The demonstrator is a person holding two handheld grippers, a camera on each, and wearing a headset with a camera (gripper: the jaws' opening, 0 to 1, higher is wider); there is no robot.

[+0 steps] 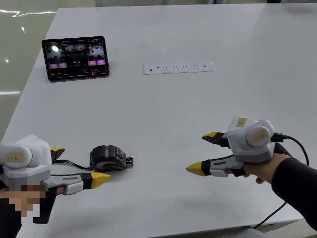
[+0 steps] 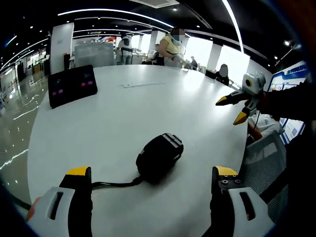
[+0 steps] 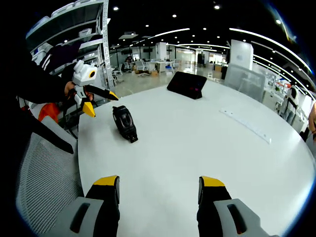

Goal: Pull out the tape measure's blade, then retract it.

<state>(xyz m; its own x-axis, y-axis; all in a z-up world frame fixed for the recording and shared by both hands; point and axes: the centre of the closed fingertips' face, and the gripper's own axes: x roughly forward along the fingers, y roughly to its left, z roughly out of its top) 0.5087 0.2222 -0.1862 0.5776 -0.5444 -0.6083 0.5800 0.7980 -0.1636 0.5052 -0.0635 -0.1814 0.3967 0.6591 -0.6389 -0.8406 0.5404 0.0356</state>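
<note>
Over the near left of the white table (image 1: 163, 109), the left gripper (image 1: 83, 164) hovers with its jaws spread wide, gripping nothing. A dark tablet (image 1: 76, 57) stands far behind it. The black tape measure (image 1: 110, 158) lies on the table just ahead of those jaws, a thin cord trailing back. A white power strip (image 1: 179, 67) lies mid-table. The right gripper (image 1: 198, 152) is also wide open and empty, well apart at the right.

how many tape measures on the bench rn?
1. The tape measure lies near the front-left edge of the white table, just ahead of the open left gripper, blade not extended. No other looks hidden.
</note>
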